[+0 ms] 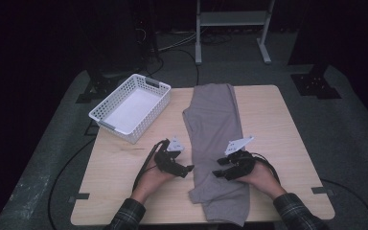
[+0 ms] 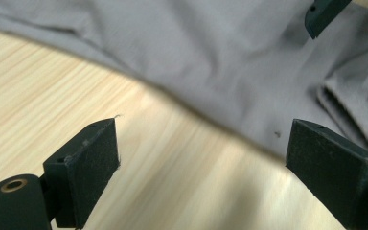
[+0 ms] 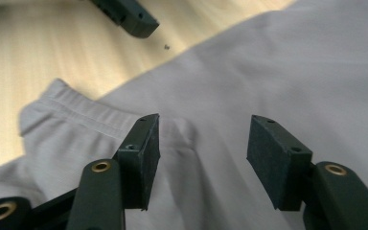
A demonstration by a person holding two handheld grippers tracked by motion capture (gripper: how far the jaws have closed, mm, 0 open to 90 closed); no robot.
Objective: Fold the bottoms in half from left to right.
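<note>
The wooden surface carries a long grey garment, folded lengthwise and running from the far edge to the near one, where it overhangs slightly. The high view alone takes in its whole length, the bare wood on both sides of it, and a white basket well off beyond the left gripper, at the surface's far left edge.

That gripper sits just beside the garment's left edge, and the right gripper lies over the cloth near its near end. The left gripper view shows what the high view cannot: its fingers stand wide over bare wood, nothing between them, the cloth's edge just ahead. The right gripper view shows the fingers about half apart just above the fabric, not pinching it, with a stitched hem to their left. Between the two sets of fingers lies only the garment's edge and a narrow strip of wood.
</note>
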